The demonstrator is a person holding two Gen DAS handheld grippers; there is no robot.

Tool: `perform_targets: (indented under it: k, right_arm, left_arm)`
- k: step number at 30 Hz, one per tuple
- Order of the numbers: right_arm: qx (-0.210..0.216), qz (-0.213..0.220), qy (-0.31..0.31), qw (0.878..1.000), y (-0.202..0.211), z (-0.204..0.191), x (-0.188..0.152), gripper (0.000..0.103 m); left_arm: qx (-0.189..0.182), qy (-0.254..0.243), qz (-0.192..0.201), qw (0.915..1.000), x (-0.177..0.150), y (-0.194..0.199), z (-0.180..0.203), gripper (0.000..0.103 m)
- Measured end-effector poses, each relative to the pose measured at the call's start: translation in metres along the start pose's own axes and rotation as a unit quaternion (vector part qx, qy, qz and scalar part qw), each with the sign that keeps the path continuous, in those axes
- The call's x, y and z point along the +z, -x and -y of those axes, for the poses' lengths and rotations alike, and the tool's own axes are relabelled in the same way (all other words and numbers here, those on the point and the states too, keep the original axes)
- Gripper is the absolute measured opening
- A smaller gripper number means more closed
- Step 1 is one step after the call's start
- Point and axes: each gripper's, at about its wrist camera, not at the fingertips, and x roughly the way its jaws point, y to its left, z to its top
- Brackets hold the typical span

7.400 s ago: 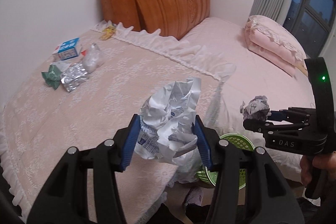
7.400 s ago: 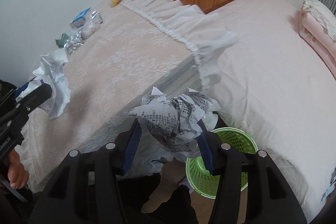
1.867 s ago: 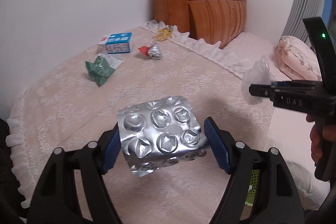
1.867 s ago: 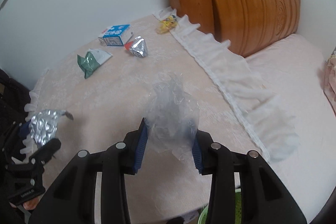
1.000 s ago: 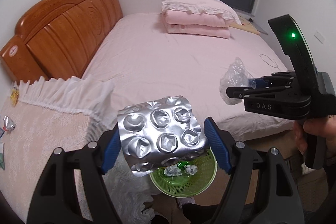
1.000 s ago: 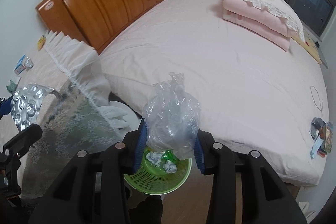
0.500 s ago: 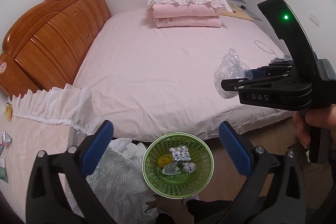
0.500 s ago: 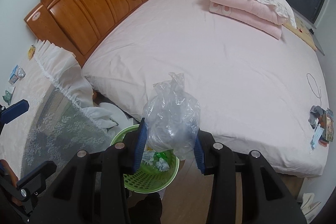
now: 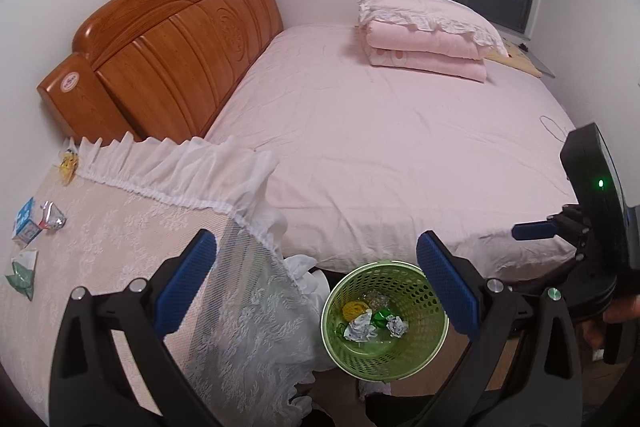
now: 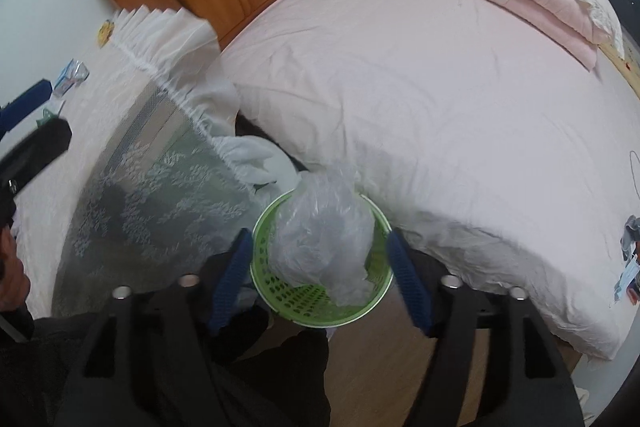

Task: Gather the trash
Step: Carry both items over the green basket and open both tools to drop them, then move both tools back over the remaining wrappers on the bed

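A green perforated basket (image 9: 340, 343) stands on the floor between the lace-covered table and the bed; it holds crumpled paper (image 9: 360, 331) and other scraps. My left gripper (image 9: 316, 283) is open and empty above it. My right gripper (image 10: 320, 273) is open over the basket (image 10: 304, 307); a clear plastic bag (image 10: 324, 227) hangs loose between its spread fingers, just above the basket's mouth. On the table remain a small blue-white box (image 9: 25, 225), a foil wrapper (image 9: 52, 219), a green packet (image 9: 22, 273) and a yellow wrapper (image 9: 68, 165).
The lace-covered table (image 9: 120, 227) fills the left. The pink bed (image 9: 400, 147) with wooden headboard (image 9: 168, 47) and folded pink quilt (image 9: 428, 43) fills the right. Small items (image 10: 628, 267) lie at the bed's right edge.
My right gripper has opened and moved down over the basket, letting go of the plastic bag, which is falling into it. My left gripper stays open, after it dropped the blister pack.
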Motion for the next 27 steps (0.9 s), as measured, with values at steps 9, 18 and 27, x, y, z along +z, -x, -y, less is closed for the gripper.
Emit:
perform_targets:
  k: [9,18,27]
  right_arm:
    - [-0.020,-0.002,0.004,1.000,-0.009,-0.031,0.015,0.101]
    - [0.006,0.036,0.019,0.999,-0.005,-0.068,0.054,0.101]
    - [0.053,0.056,0.073,0.994,-0.001,-0.135,0.084,0.101]
  left_arm:
    - [0.024,0.058,-0.003,0.9981,-0.012,0.003,-0.052,0.096]
    - [0.064,0.119,0.001,0.9908,-0.028,0.015,-0.103,0.096]
    - [0.140,0.195,0.010,0.9706,-0.056,0.047,-0.169,0.096]
